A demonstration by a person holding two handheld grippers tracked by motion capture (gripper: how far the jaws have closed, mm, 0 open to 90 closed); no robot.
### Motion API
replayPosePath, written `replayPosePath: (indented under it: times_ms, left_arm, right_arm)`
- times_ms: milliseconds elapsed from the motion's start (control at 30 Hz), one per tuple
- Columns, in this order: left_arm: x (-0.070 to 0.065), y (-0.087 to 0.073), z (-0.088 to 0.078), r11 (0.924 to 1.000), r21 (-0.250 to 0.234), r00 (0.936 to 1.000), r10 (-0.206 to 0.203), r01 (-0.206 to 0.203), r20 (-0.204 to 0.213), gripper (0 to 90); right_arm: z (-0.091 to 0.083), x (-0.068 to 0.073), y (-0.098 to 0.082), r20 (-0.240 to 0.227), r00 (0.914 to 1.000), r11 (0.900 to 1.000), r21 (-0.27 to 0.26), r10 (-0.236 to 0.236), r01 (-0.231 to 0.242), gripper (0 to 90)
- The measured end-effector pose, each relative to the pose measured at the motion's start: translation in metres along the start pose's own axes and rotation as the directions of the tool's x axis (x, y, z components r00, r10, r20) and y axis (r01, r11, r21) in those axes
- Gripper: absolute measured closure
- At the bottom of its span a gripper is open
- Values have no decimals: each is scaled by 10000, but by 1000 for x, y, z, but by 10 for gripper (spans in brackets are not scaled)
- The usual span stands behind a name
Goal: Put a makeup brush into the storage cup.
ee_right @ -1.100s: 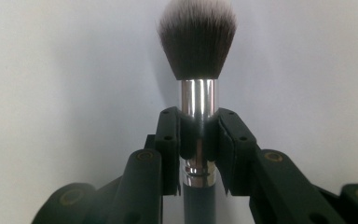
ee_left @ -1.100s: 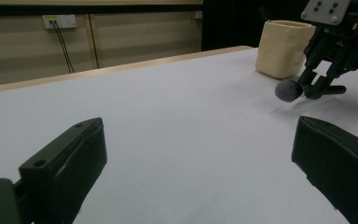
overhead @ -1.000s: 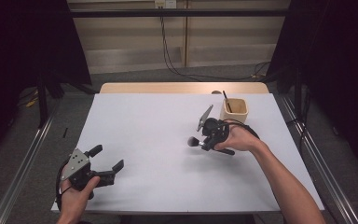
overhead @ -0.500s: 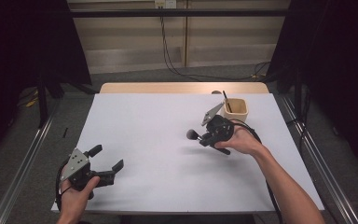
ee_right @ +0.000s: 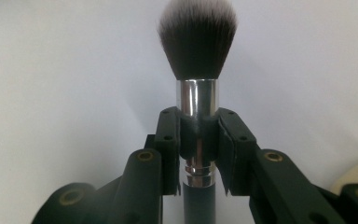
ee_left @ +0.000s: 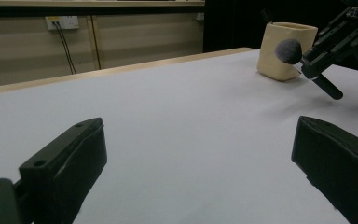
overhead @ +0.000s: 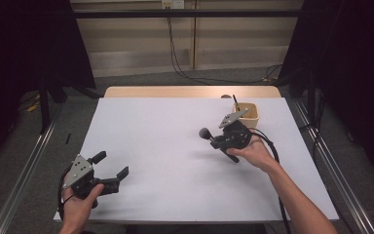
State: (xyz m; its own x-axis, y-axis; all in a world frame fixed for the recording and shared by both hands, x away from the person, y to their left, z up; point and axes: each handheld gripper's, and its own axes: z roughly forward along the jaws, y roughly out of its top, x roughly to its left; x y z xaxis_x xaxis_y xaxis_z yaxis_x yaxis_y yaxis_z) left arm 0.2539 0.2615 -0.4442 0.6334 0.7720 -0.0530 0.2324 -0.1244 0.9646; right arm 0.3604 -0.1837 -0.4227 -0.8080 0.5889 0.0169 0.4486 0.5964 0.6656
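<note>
A makeup brush with dark, white-tipped bristles and a silver ferrule is clamped between the jaws of my right gripper. In the high view the right gripper hovers over the right part of the table, with the brush head pointing left and the handle sticking out toward the person. A beige cup holding a dark stick stands just behind it. My left gripper rests near the front left corner, jaws wide apart with nothing between them. The left gripper view shows the cup and the brush head far off.
A white sheet covers the table, with a wooden strip bare along the far edge. Metal rails run along both sides on the floor. Cables hang by the back wall.
The right hand has shifted a little to the right and toward the cup, carrying the brush with it. The left gripper has stayed where it was.
</note>
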Motion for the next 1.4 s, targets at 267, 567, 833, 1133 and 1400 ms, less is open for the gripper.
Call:
replayPosePath:
  times_ms: [267,567,833,1133,1400]
  left_arm:
    - [0,0,0,10000,16,10000,27,-27,-1,31]
    - [0,0,0,10000,20,10000,43,-43,-8,32]
    - [0,0,0,10000,44,10000,60,-60,15,32]
    - [-1,0,0,10000,27,10000,74,-74,22,32]
    - [-1,1,-1,10000,-59,10000,12,-12,39,32]
  right_arm:
    - [-6,0,-9,0,9986,9897,-1328,534,-530,720]
    - [-13,1,-17,-51,9969,9649,-2507,790,-778,720]
    - [-18,1,-24,216,9921,9312,-3480,1233,-1082,720]
    - [-19,4,-30,320,9889,8995,-4206,1450,-1182,720]
    - [-28,9,-28,456,9802,8564,-4953,1928,-1454,720]
